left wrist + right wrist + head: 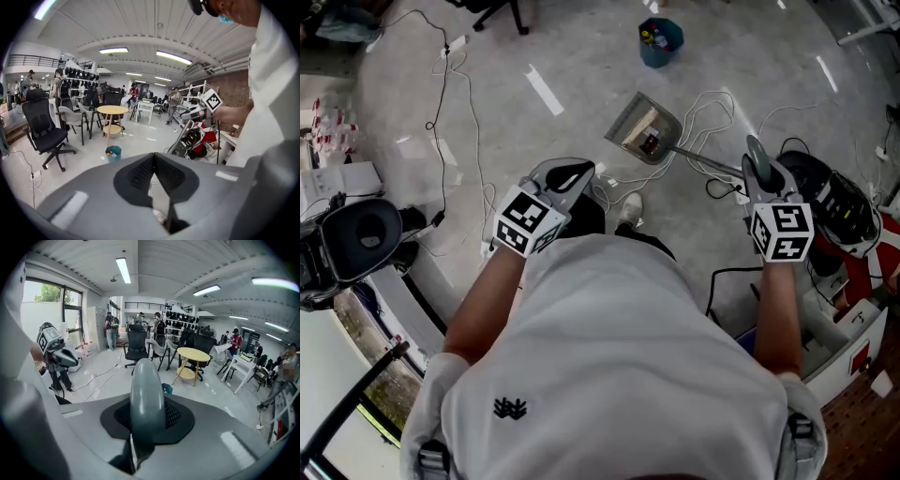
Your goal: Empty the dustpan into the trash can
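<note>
Down on the grey floor (581, 56) ahead of us, the dustpan (645, 129) sits low with dark scraps (650, 143) in its tray; we cannot tell whether it touches the ground. Its long handle (705, 161) runs back to our right tool (761, 172), whose jaws are clamped on the handle's rounded grey end. Our left tool (565, 175) hangs to the side, jaws closed tip to tip with nothing between them. The blue trash can (661, 42) stands beyond the dustpan, well apart from it. White cables (712, 111) loop across the floor near the pan.
</note>
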### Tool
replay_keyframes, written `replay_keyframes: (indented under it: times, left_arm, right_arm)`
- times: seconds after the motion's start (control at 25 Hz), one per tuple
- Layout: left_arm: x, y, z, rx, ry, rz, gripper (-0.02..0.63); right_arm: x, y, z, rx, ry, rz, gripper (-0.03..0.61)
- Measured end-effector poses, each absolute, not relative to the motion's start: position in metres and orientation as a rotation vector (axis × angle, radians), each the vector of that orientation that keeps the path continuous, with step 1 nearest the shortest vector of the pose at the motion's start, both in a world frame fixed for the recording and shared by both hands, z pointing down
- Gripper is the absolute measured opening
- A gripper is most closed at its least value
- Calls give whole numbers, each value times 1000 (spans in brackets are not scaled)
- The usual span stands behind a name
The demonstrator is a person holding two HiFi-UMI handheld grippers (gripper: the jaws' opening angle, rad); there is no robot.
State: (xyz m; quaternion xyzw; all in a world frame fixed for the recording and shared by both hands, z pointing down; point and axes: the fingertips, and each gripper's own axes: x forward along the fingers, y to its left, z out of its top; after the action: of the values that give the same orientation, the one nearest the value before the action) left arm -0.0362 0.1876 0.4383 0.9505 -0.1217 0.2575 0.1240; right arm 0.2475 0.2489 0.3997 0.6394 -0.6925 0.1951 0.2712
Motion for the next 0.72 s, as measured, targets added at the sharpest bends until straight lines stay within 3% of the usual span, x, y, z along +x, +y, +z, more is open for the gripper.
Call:
replay_keyframes:
  times: [0.72]
  left_arm:
    - [-17,-14,442,2807,-131,700,55]
  right_arm:
    - [290,135,376,1946,-1611,622,58]
